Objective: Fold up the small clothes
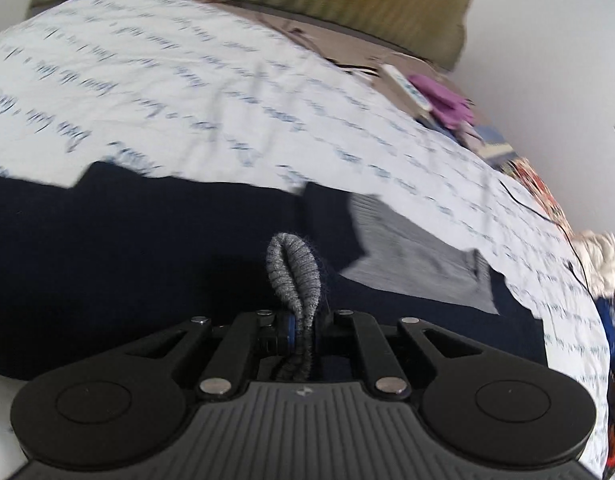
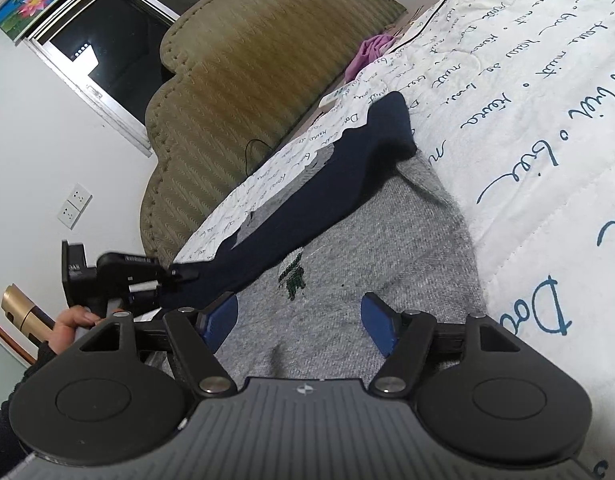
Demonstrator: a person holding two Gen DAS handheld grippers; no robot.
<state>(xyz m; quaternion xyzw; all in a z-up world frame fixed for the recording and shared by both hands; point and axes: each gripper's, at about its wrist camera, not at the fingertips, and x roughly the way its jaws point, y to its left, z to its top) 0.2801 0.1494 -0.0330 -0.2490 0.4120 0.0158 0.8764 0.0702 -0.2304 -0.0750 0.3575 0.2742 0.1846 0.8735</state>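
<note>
A grey knit sweater [image 2: 387, 248] with navy sleeves and a small green emblem [image 2: 293, 276] lies on a white quilt [image 2: 527, 140] printed with script. My right gripper [image 2: 299, 320] is open just above the grey body, with nothing between its blue pads. A navy sleeve [image 2: 327, 192] stretches across the sweater to my left gripper [image 2: 183, 274], which is shut on its end. In the left wrist view my left gripper [image 1: 303, 320] pinches a folded loop of grey knit cuff [image 1: 295, 268], above the navy cloth [image 1: 147, 260] and a grey panel [image 1: 411, 256].
An olive padded headboard [image 2: 235, 92] stands behind the bed, with a window [image 2: 107, 40] and wall sockets [image 2: 73, 206] beyond. A purple cloth [image 1: 447, 100], a black cable [image 1: 547, 216] and a heap of clothes [image 1: 603, 256] lie along the bed's far side. A person's hand [image 2: 73, 318] holds the left gripper.
</note>
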